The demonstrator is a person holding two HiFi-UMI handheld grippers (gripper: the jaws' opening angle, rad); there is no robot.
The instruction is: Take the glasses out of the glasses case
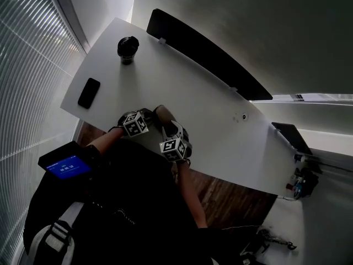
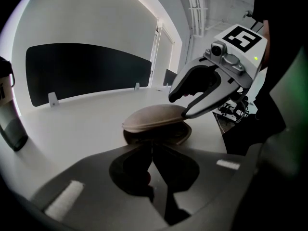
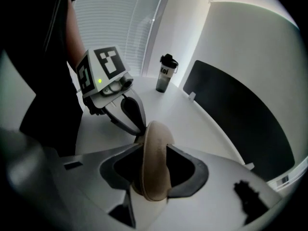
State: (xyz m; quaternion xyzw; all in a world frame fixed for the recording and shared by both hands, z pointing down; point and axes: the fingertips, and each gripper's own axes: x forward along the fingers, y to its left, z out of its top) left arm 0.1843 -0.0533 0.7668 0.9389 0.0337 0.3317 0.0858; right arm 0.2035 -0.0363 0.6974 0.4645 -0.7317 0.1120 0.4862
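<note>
**Location.** The glasses case (image 2: 154,118) lies on the white worktop (image 2: 86,124) at the person's edge, between the two tools. Its tan lid (image 3: 153,153) is raised a little off the darker lower shell (image 2: 161,135). The gap between them is dark, and no view shows the glasses.

**Left tongs** (image 2: 153,146). They are clenched, jaws together. Their tips sit at the near rim of the lower shell and appear to pinch it.

**Right tongs** (image 3: 153,147). They are released, jaws wide apart. The lid stands edge-on between them with clearance on both sides, so the pads are not pressing on it.

**Handling assessment.**
- **Case:** It looks like a stiff, light clamshell with a matt skin that should give the pads fair purchase.
- **Movement:** Being light, it will likely skate on the smooth worktop unless the lower shell is pinned.
- **Lid:** It probably hinges along one long side, so lift it at the free edge, opposite the hinge.
- **Glasses:** Expect them to be light, thin and fragile, with slick lenses that scratch easily.
- **Grip point:** Take hold at the bridge or a folded temple arm with gentle closure, never across a lens.
- **Risk:** A hard pinch may bend the frame.
</note>
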